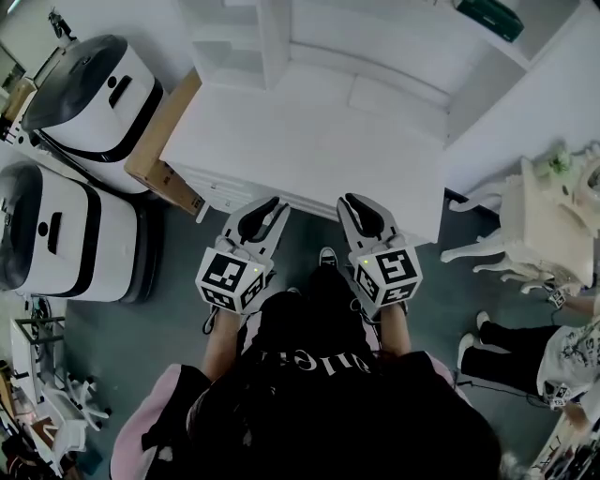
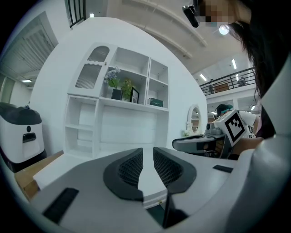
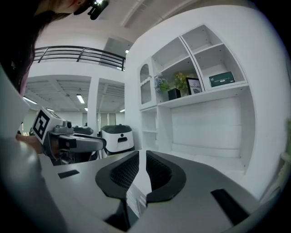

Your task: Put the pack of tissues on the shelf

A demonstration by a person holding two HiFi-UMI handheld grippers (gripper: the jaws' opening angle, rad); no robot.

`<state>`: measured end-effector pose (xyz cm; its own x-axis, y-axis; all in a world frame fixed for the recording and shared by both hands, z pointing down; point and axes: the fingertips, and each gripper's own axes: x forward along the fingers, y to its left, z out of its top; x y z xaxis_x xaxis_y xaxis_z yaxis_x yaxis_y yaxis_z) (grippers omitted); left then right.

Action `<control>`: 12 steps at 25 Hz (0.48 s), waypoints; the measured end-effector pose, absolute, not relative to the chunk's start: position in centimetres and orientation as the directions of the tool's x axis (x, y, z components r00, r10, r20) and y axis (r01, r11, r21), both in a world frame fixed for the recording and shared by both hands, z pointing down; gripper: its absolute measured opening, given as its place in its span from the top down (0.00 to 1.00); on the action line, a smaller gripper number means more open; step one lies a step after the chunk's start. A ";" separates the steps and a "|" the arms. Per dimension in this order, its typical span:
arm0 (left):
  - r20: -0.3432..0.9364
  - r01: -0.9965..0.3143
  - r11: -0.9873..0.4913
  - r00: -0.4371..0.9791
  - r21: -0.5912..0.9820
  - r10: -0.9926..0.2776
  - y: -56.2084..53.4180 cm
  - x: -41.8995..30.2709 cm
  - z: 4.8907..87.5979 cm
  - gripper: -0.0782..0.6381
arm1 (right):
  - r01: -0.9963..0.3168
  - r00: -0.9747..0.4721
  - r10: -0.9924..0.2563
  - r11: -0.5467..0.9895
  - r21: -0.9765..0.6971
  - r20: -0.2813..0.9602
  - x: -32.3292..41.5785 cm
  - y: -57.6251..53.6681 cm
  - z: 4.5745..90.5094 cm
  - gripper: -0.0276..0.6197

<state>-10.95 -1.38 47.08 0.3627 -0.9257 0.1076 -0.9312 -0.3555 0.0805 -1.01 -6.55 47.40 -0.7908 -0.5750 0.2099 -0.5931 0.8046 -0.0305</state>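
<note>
A dark green pack of tissues (image 1: 489,15) lies on the upper shelf of the white shelf unit (image 1: 375,37); it also shows as the pack (image 2: 155,102) in the left gripper view and the pack (image 3: 222,79) in the right gripper view. My left gripper (image 1: 277,206) and right gripper (image 1: 349,202) hover side by side at the near edge of the white desk top (image 1: 309,141), pointing at the unit. The left gripper (image 2: 148,154) and the right gripper (image 3: 142,155) are both shut with nothing between the jaws. Both stand well short of the pack.
Two white-and-black machines (image 1: 94,94) (image 1: 56,234) stand on the floor at left beside a cardboard box (image 1: 164,141). A white ornate dresser (image 1: 548,225) and another person's legs (image 1: 516,342) are at right. Potted plants (image 2: 113,84) and a picture frame (image 2: 134,94) share the shelf.
</note>
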 end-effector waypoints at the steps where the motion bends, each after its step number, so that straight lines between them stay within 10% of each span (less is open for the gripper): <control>1: 0.105 -0.932 -0.353 0.360 0.082 -0.927 -1.4 -11.0 47.1 0.78 | -0.591 -0.792 -0.573 0.806 -0.028 0.211 -1.0 -6.5 47.4 0.84; 12: 0.102 -0.940 -0.328 0.337 0.097 -0.936 -2.2 -11.3 47.0 0.78 | -0.570 -0.801 -0.551 0.821 -0.022 0.233 -0.9 -7.3 47.7 0.84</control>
<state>-11.26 -2.22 47.05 0.3370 -0.9360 0.1017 -0.9397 -0.3278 0.0972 -0.94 -7.26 47.71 -0.8015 -0.5506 0.2334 -0.5704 0.8211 -0.0219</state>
